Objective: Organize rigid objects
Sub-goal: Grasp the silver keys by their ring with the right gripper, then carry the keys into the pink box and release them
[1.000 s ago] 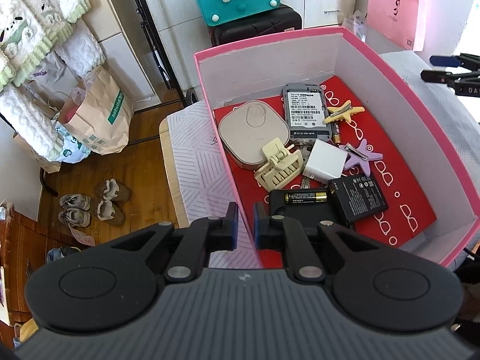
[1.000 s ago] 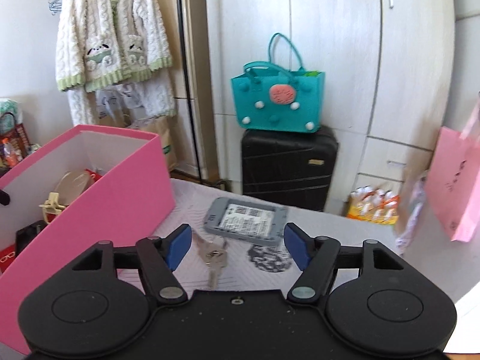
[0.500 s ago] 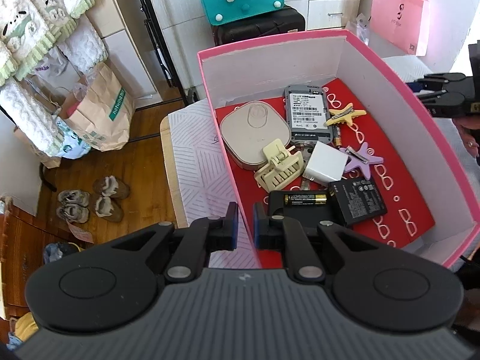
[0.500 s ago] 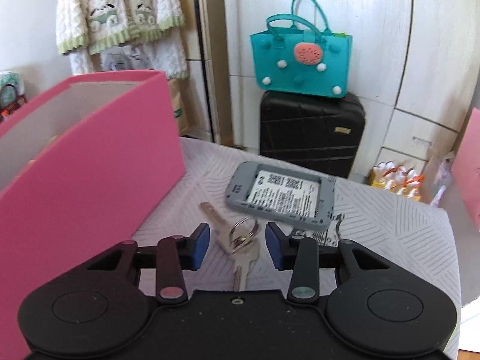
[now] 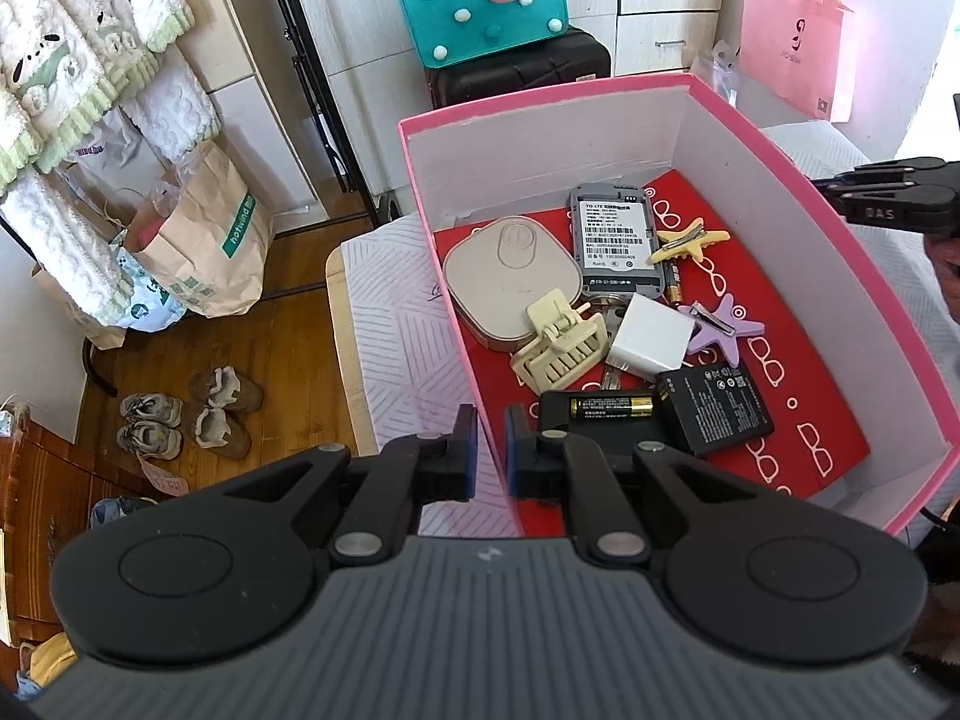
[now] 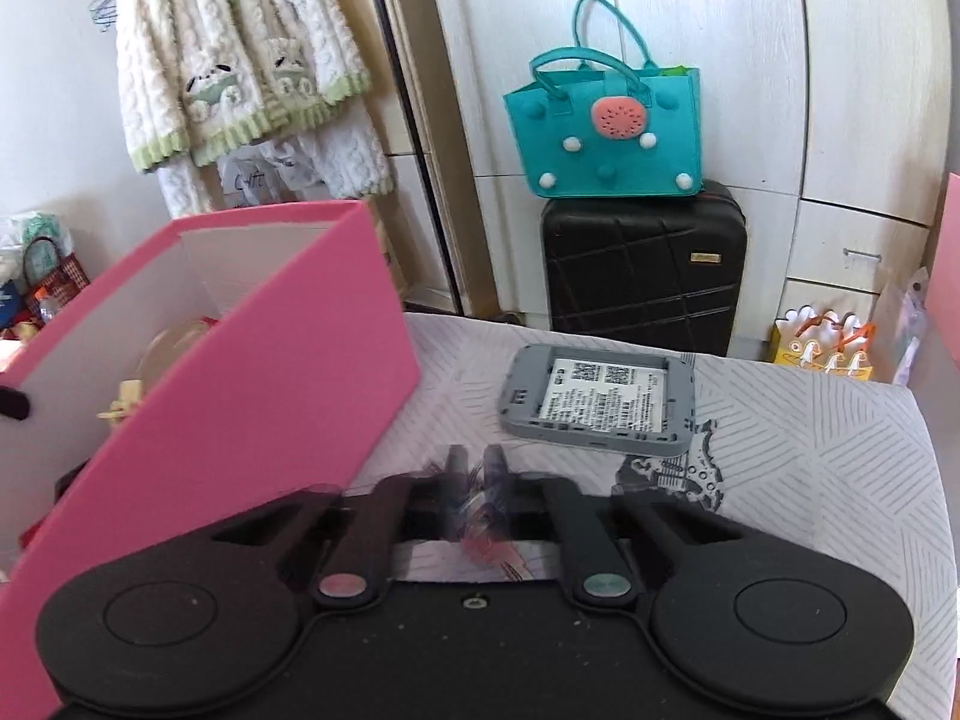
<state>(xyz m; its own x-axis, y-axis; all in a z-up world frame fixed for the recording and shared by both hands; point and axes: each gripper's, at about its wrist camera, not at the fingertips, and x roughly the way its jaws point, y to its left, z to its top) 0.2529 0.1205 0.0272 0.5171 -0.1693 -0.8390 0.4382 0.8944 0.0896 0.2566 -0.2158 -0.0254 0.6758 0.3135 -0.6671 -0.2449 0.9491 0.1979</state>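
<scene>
Left wrist view: left gripper (image 5: 491, 444) jaws clamped on the pink box (image 5: 804, 180) wall; sorted items inside.
Right wrist view: right gripper (image 6: 477, 474) jaws closed over blurred keys (image 6: 480, 531) on the bench; light, stiff, slippery; best held by the ring.

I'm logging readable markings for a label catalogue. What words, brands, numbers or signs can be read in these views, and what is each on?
"hotwind": green strip on the brown paper bag.
"RoHS": label of the grey device in the pink box; its other lines are too small to read.
Black flat battery, AA battery: print too small.
Grey device on the table: QR codes, text blurred.
</scene>
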